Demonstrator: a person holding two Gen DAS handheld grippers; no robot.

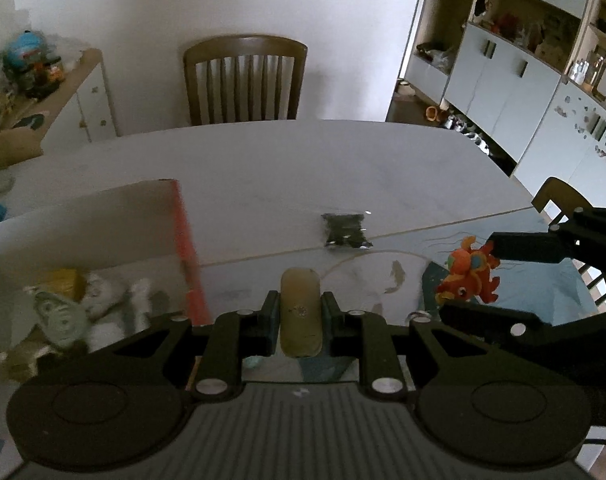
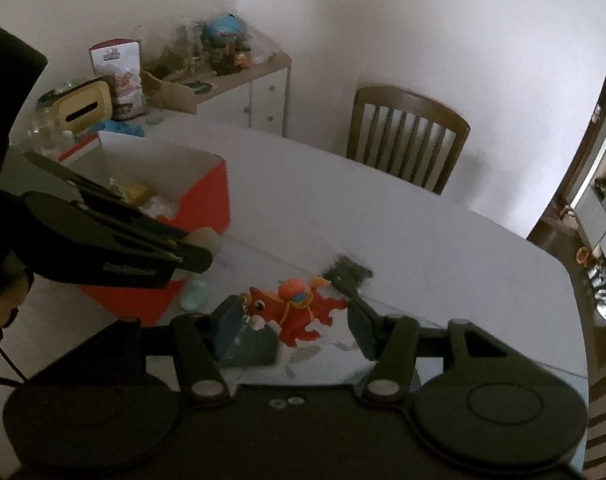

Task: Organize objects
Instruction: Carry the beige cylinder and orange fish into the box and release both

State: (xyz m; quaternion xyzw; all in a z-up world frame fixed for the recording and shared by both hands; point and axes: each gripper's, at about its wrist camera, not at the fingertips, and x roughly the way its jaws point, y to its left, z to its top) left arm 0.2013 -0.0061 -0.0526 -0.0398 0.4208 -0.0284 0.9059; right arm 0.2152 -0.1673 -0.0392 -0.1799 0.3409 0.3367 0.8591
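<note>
My left gripper point(image 1: 301, 316) is clamped on a tan oblong object point(image 1: 301, 312), both pads pressing its long sides, the object standing upright between them and projecting past the fingertips. It looks smooth, rounded and fairly rigid. I judge it light but liable to slip, so the grip should sit at mid-length, as it does now.

My right gripper point(image 2: 291, 320) stands partly spread. The red-orange plush toy point(image 2: 299, 312) lies between the fingers. From the left wrist view it appears lifted off the table, caught between the two black fingers, but I cannot tell whether both pads press on it. The toy is soft and light; it will compress, not break. Its legs and a small chain by the left pad point(image 2: 233, 328) hang loose and may snag. The body is the best place to hold.

Beyond the tools, the open box with the red side point(image 2: 207, 200) stands to my left on the white table point(image 2: 383, 216) and already holds several items, among them a yellow one point(image 1: 65, 282) and a pale plush point(image 1: 103, 296). I judge this box to be the destination for both held things. A dark crinkled packet point(image 1: 346, 231) remains on the table, well apart from the box. It is probably thin and slippery, best pinched at an edge.
</note>
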